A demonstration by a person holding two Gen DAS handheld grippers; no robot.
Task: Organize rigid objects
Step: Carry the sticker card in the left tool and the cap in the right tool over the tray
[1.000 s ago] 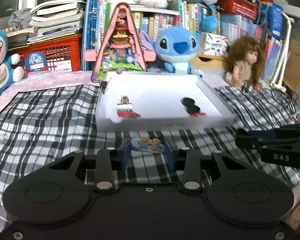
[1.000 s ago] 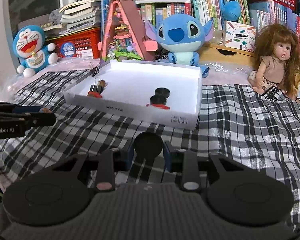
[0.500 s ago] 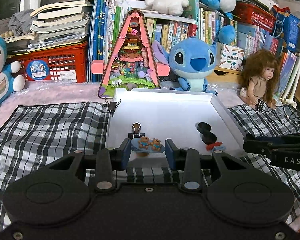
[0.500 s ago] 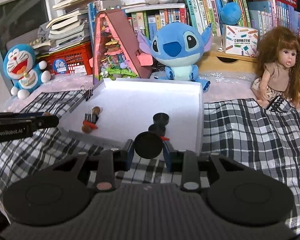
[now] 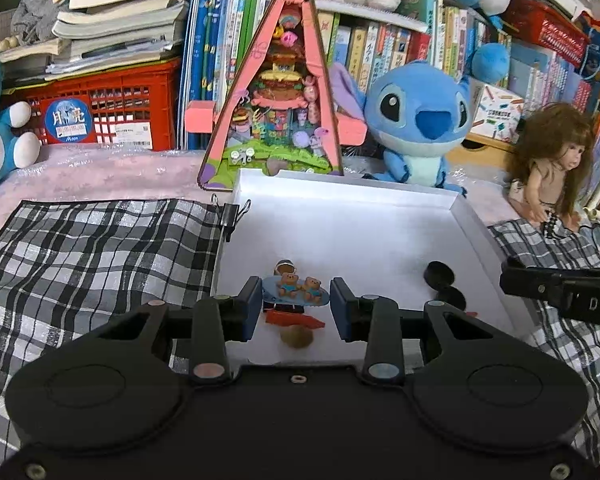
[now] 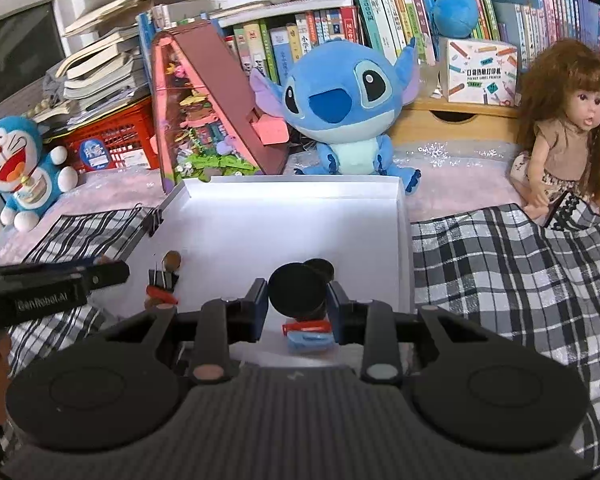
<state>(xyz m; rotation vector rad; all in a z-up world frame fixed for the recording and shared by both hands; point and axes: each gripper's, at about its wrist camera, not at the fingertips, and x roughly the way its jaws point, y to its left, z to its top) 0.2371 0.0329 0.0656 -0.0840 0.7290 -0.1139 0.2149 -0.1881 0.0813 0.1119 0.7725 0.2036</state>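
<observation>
My left gripper [image 5: 296, 300] is shut on a small blue oval piece with two bears [image 5: 296, 289], held over the near left part of the white tray [image 5: 340, 236]. Below it lie a black binder clip, a red piece [image 5: 296, 321] and a brown coin [image 5: 297, 337]. My right gripper [image 6: 298, 300] is shut on a black round disc [image 6: 296, 288], held over the tray's [image 6: 284, 216] near right part. Another black disc [image 6: 324, 267], a red piece [image 6: 308, 326] and a blue piece [image 6: 310, 339] lie beneath it. Two black discs [image 5: 440, 276] show in the left wrist view.
The tray sits on a black-and-white checked cloth [image 5: 100, 248]. Behind it stand a pink triangular toy house [image 5: 284, 96], a Stitch plush [image 5: 416, 120], a doll [image 6: 568, 128], a Doraemon plush [image 6: 20, 164], a red crate [image 5: 100, 116] and shelves of books. A binder clip [image 5: 230, 216] grips the tray's left rim.
Both grippers have moved forward from the cloth to over the tray's near edge, each still holding its piece.
</observation>
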